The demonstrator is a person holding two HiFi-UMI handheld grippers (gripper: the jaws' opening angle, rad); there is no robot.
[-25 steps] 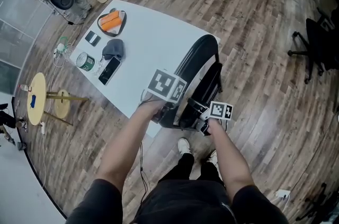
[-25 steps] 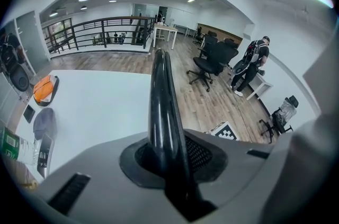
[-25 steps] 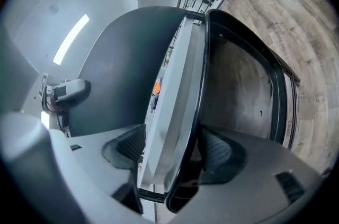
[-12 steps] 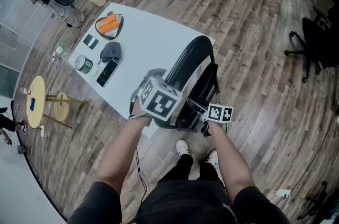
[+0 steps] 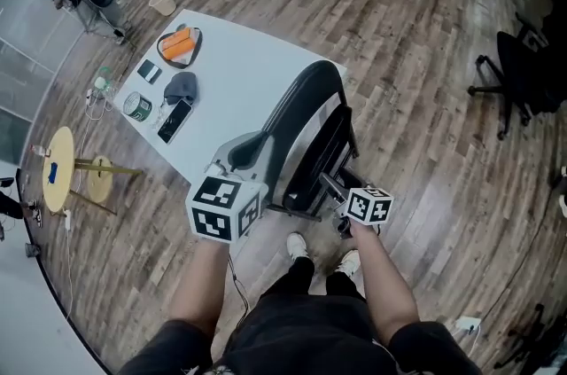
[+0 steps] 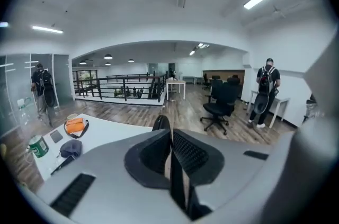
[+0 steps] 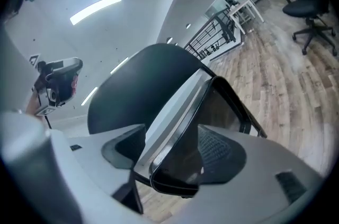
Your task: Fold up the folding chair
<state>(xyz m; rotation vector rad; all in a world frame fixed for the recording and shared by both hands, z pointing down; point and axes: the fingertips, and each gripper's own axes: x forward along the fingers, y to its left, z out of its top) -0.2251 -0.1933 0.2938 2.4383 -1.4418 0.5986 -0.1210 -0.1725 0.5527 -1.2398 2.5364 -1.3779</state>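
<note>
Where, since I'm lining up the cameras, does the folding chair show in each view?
Head view: the folding chair stands at centre.
Left gripper view: only its dark top edge, just above the jaws.
Right gripper view: it fills the middle, an edge between the jaws.
Shared landmark: the black office chair, right of it everywhere.

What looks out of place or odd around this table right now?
Nothing looks spilled or damaged. Only the folding chair stands out: folded nearly flat beside the table, clamped in the right gripper.

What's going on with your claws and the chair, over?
Left claw just closing, empty. Right claw clamped on folding chair's seat edge. Chair nearly flat, beside table.
</note>
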